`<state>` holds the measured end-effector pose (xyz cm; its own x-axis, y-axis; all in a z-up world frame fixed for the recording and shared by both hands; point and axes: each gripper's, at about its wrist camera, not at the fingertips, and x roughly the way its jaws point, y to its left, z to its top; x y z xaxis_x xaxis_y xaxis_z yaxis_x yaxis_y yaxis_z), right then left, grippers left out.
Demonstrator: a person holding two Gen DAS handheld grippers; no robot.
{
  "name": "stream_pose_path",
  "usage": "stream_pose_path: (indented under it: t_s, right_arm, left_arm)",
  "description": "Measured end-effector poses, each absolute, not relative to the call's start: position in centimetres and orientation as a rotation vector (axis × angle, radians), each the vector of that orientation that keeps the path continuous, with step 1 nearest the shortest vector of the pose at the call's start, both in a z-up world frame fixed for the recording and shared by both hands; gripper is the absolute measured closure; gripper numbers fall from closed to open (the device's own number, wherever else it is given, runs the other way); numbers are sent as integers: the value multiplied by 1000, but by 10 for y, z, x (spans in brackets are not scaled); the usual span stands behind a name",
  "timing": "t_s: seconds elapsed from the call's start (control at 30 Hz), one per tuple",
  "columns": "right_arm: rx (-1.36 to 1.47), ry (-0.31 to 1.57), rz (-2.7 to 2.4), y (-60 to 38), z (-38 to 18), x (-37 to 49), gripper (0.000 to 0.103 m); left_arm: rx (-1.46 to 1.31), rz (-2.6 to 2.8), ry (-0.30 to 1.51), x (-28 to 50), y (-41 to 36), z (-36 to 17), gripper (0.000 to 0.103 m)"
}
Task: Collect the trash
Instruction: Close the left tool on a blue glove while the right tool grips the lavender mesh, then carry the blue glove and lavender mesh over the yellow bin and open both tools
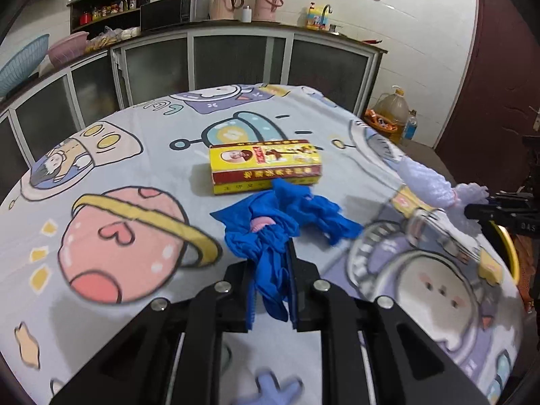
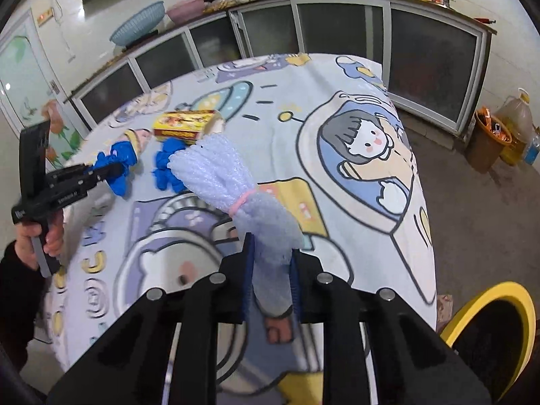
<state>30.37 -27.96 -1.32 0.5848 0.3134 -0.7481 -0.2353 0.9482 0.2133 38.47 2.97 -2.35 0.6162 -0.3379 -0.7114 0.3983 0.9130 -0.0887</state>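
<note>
My left gripper (image 1: 271, 260) is shut on a crumpled blue glove (image 1: 266, 236), lifted a little off the cartoon-print tablecloth (image 1: 118, 175). A second blue clump (image 2: 165, 165) lies on the cloth just beyond it, touching a yellow and red box (image 1: 266, 165). My right gripper (image 2: 272, 246) is shut on one end of a white foam-net bundle (image 2: 216, 172) tied with a pink band; the bundle sticks out forward over the table. In the right wrist view the left gripper (image 2: 111, 170) shows at the left with its blue glove (image 2: 118, 158).
A yellow-rimmed black bin (image 2: 489, 324) stands on the floor by the table's near right corner. Kitchen cabinets (image 1: 236, 60) run behind the table. An orange basket (image 2: 486, 141) and an oil jug (image 2: 516, 118) sit on the floor at far right. A hand (image 2: 40, 236) holds the left gripper.
</note>
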Motion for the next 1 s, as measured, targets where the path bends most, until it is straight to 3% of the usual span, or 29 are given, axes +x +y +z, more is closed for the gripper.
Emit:
stream_pose_path:
  t_s: [0.5, 1.0]
  right_arm:
    - [139, 841, 327, -291, 14, 216, 84]
    - [222, 819, 270, -338, 6, 161, 84]
  left_arm:
    - [36, -416, 763, 269, 34, -2, 90]
    - [59, -502, 740, 217, -29, 15, 90]
